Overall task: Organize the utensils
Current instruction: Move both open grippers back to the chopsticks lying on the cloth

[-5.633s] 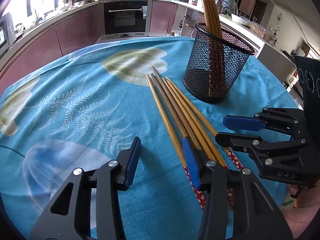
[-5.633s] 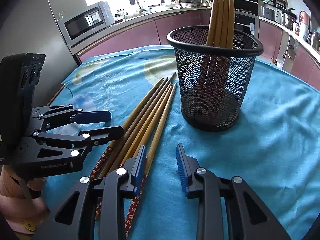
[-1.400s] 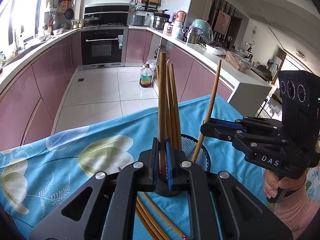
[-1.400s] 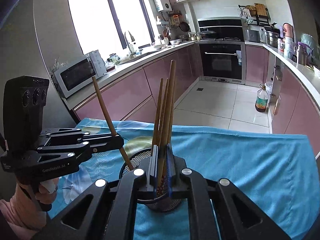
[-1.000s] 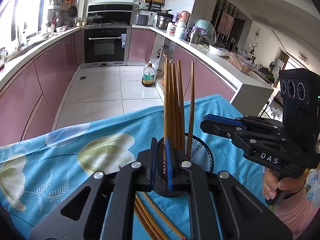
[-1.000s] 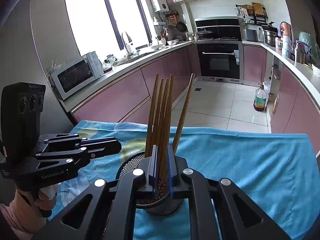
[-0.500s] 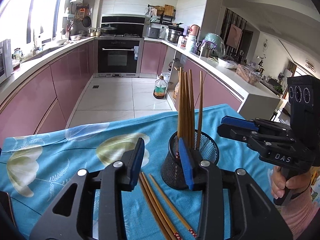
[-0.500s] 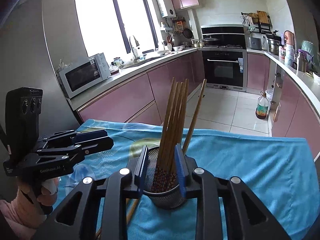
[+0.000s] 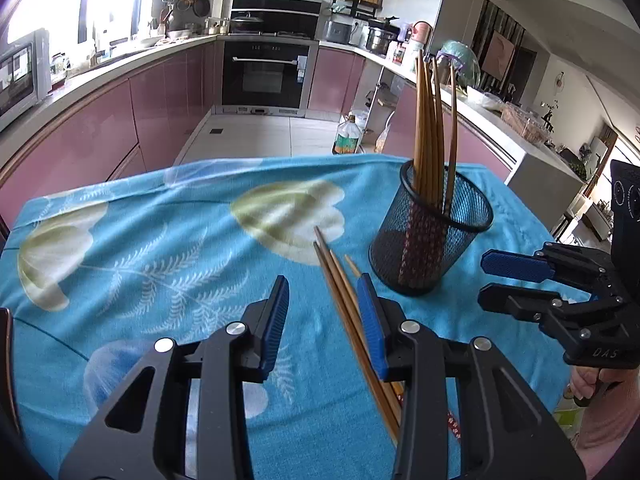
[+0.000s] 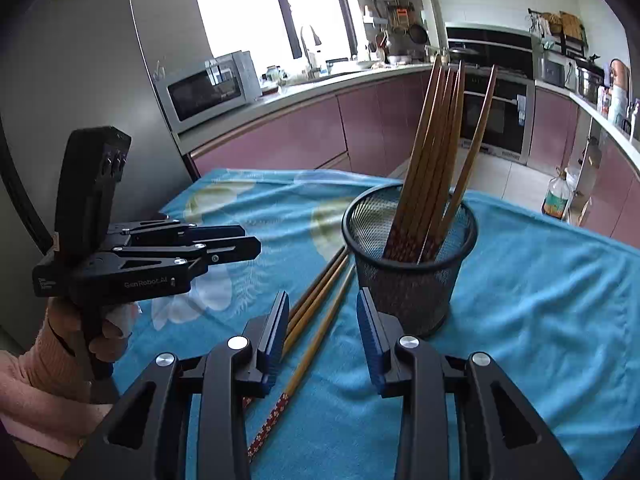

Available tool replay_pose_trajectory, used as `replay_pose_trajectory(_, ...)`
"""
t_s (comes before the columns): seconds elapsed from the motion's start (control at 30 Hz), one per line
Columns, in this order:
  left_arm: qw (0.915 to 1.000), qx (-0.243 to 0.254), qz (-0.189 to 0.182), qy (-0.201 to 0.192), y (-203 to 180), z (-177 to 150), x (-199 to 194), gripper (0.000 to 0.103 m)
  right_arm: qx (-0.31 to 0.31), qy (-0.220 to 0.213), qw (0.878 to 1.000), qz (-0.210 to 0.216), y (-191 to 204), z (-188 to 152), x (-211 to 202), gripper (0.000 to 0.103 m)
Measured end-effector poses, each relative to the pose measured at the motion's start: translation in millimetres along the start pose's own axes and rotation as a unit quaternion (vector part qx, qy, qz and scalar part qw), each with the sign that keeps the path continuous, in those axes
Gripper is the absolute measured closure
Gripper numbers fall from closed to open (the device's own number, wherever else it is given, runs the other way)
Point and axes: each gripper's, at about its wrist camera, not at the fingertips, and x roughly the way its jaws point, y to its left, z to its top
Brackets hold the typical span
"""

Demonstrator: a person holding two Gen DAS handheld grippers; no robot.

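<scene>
Lying chopsticks (image 9: 340,280) beside mesh holder (image 9: 432,248), bare tablecloth (image 9: 160,248) leftward.

One black mesh cup (image 10: 412,276); six chopsticks standing in it (image 10: 432,152); three chopsticks lying on the blue cloth (image 10: 320,304); two claws: left (image 9: 323,312), right (image 10: 323,328).

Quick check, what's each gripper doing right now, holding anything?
Left gripper: jaws just opened, holding nothing; loose chopsticks lie on the cloth below.
Right gripper: jaws have just been opening, nothing gripped; mesh holder stands ahead.
</scene>
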Motion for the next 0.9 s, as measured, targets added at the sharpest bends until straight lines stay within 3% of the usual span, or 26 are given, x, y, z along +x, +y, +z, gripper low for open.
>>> replay_pose_trajectory(0.27,0.9988,0.003,-0.003,0.048,-4,-32,26,0.068,0.035,0.06,0.998,0.003,-1,-32,38,0.07)
replay_pose_trajectory(0.63,0.997,0.014,-0.004,0.075,-18,-41,49,0.066,0.032,0.067,0.997,-0.006,5,-38,47,0.07)
replay_pose_trajectory(0.9,0.997,0.021,0.004,0.075,-20,-39,52,0.064,0.032,0.068,0.997,-0.008,5,-37,49,0.07)
